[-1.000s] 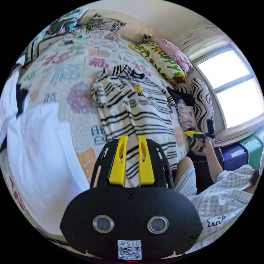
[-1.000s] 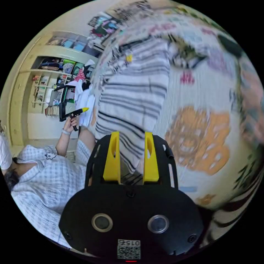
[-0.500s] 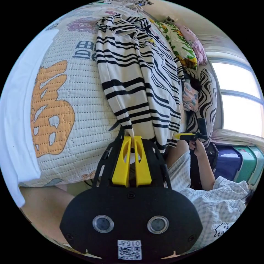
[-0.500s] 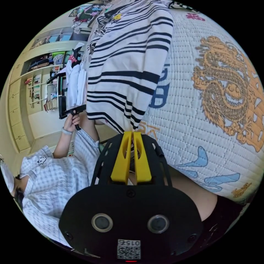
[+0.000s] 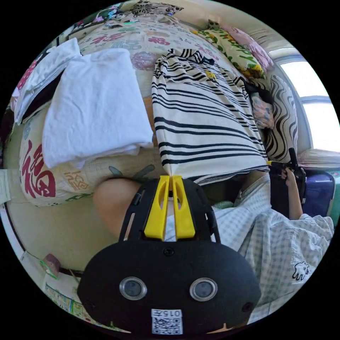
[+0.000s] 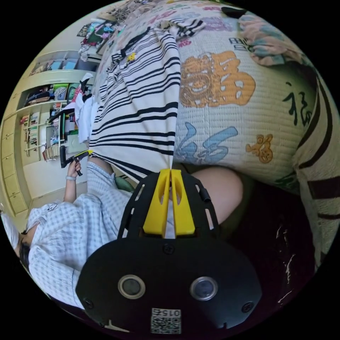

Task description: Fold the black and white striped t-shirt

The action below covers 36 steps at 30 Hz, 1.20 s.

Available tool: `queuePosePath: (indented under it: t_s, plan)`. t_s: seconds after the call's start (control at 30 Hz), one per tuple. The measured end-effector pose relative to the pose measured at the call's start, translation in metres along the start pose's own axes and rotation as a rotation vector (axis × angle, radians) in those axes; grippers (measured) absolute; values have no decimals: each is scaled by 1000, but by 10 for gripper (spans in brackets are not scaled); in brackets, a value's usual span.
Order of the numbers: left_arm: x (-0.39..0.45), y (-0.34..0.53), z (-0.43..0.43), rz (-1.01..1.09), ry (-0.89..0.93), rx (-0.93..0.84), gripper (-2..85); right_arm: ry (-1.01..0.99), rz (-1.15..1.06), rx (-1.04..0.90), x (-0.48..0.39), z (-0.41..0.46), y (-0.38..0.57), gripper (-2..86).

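Left gripper (image 5: 170, 180) — yellow jaws pinched on one hem corner of the striped t-shirt (image 5: 203, 117). Right gripper (image 6: 170, 173) likewise clamps the other hem corner. Hem drawn taut off the near edge of the quilted bed cover (image 6: 226, 117); collar end lies on the bed. Folded white garment (image 5: 94, 106) beside the shirt — close, apart.

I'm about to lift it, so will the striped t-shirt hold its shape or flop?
The striped t-shirt probably flops: its hem sags between the left gripper and right gripper. It looks light, and likely to slide on the quilt.
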State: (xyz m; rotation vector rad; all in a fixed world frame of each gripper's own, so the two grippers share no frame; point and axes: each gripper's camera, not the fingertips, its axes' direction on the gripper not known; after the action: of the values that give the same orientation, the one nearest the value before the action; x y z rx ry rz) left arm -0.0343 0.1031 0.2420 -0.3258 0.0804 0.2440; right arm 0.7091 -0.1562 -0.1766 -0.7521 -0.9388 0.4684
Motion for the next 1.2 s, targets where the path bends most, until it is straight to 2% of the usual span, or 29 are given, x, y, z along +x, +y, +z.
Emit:
queuePosePath:
  t_s: [0.1,0.17,0.23,0.33,0.43,0.63,0.77,0.83,0.9,0.97,1.03,1.13,1.2]
  plan:
    - [11,-5,18,-9,-61,-58,25,29,24,-32,6,3,-5,-1]
    - [19,-6,13,-6,-114,-35,43,76,26,-32,5,-4,-5,1]
    - [36,-15,-9,29,-191,100,65,95,12,3,3,-18,-5,3]
    - [70,-53,-33,151,-210,317,83,50,6,79,1,-43,-11,4]
    - [110,-122,-23,287,-232,375,100,-51,-31,119,-6,-57,-26,4]
    - [148,-265,53,341,-303,240,111,-117,-132,80,-37,-71,-58,5]
    - [143,-311,94,369,-336,88,77,-108,-133,49,-44,-88,-68,4]
    - [126,-318,75,329,-283,178,21,-106,-120,39,-43,-97,-72,2]
    - [102,-319,44,281,-248,292,11,-120,-103,41,-42,-110,-77,0]
    - [67,-321,10,170,-229,402,5,-149,-91,48,-42,-117,-82,-1]
    - [11,-324,-29,-31,-248,528,1,-191,-86,55,-43,-122,-88,-3]
    - [-54,-328,-48,-283,-294,576,-1,-249,-79,50,-49,-127,-99,-4]
    - [-84,-334,-44,-366,-220,556,-1,-283,-83,36,-59,-130,-106,-4]
